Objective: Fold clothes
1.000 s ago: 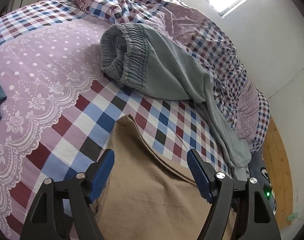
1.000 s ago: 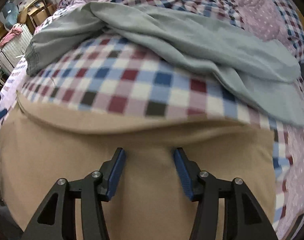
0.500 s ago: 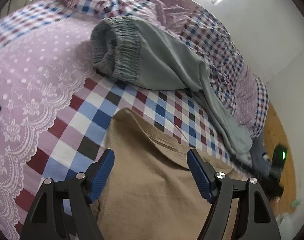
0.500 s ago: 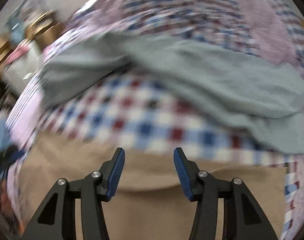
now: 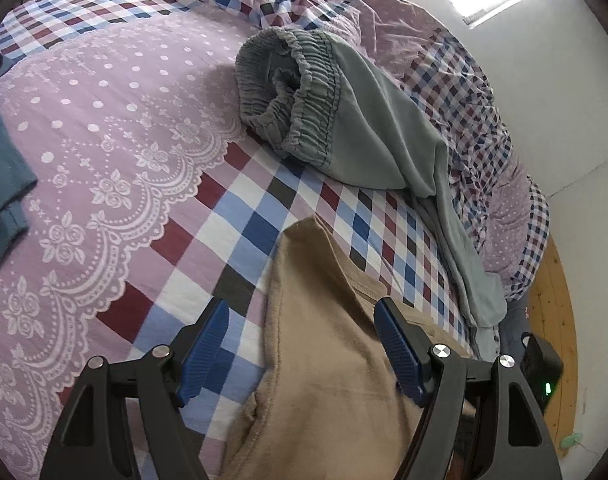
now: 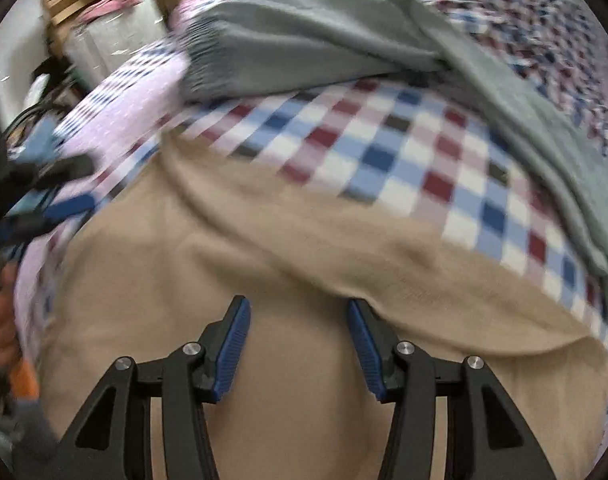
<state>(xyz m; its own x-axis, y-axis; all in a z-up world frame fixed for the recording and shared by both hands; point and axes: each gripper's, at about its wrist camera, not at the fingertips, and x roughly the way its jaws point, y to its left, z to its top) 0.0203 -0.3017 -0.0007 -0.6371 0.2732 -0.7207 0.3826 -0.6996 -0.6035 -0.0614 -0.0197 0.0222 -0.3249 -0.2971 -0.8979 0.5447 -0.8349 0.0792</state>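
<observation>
— So, where's our tan shirt (image 5: pixel 323 360)?
— Near edge of the bed (image 5: pixel 104 120), grey trousers (image 5: pixel 363 128) beyond it.
— Grippers?
— We've got the left gripper (image 5: pixel 302 352) wide open, right gripper (image 6: pixel 298 344) half-open; both over the shirt, holding nothing.

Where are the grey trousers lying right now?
The grey trousers lie on the checked bedspread, beyond the tan garment, in the upper middle of the left wrist view, trailing toward the bed's right edge.

The right hand-held gripper (image 6: pixel 296 344) has swung sideways across the tan garment (image 6: pixel 264 400), view now tilted
</observation>
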